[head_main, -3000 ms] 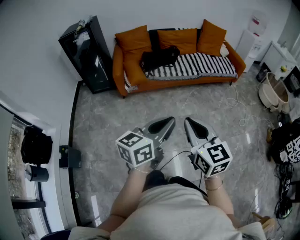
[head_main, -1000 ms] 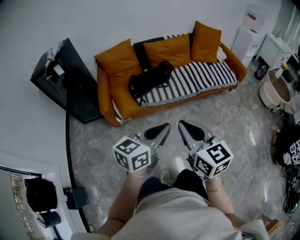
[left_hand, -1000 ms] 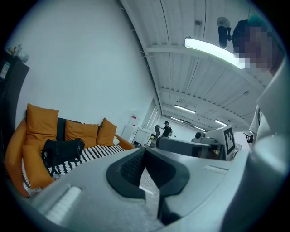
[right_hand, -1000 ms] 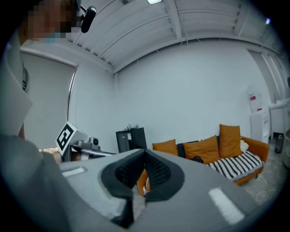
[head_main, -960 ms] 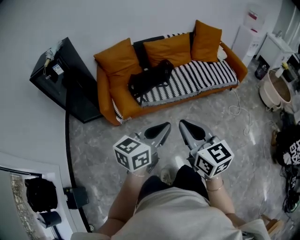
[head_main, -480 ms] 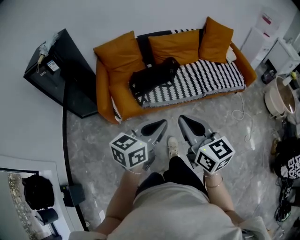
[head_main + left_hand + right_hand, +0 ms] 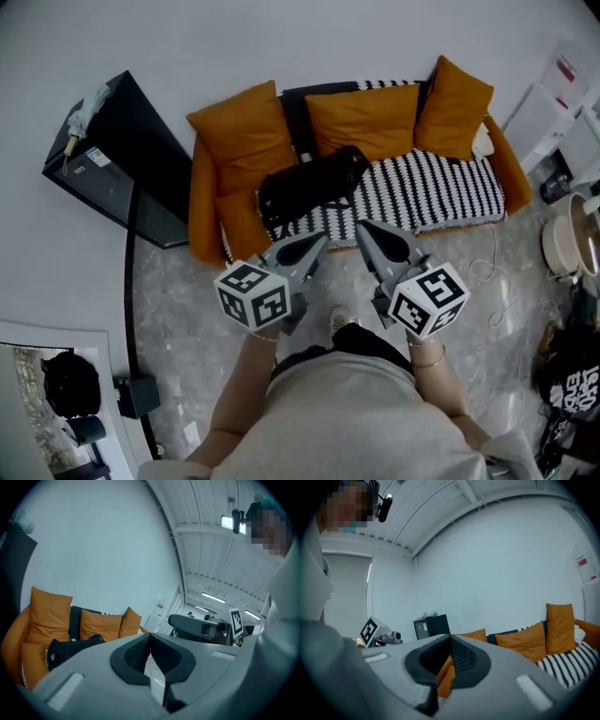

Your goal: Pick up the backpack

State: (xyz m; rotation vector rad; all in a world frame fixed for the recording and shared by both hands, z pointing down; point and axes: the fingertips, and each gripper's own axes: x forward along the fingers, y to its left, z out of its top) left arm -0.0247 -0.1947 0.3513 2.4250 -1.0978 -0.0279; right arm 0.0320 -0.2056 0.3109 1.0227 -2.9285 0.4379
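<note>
The black soft fabric backpack lies on the seat of the orange upholstered sofa. One end rests on the black-and-white striped throw, in front of three orange cushions. Two hand-held grippers point toward it, side by side. The left gripper has its jaws pressed together with nothing between them, and the right gripper is the same: closed and empty. In the head view their tips appear just below the backpack's front edge, but they are not touching it (the left gripper view shows it well beyond the jaws). A tall black cabinet stands beside the sofa's left arm.
</note>
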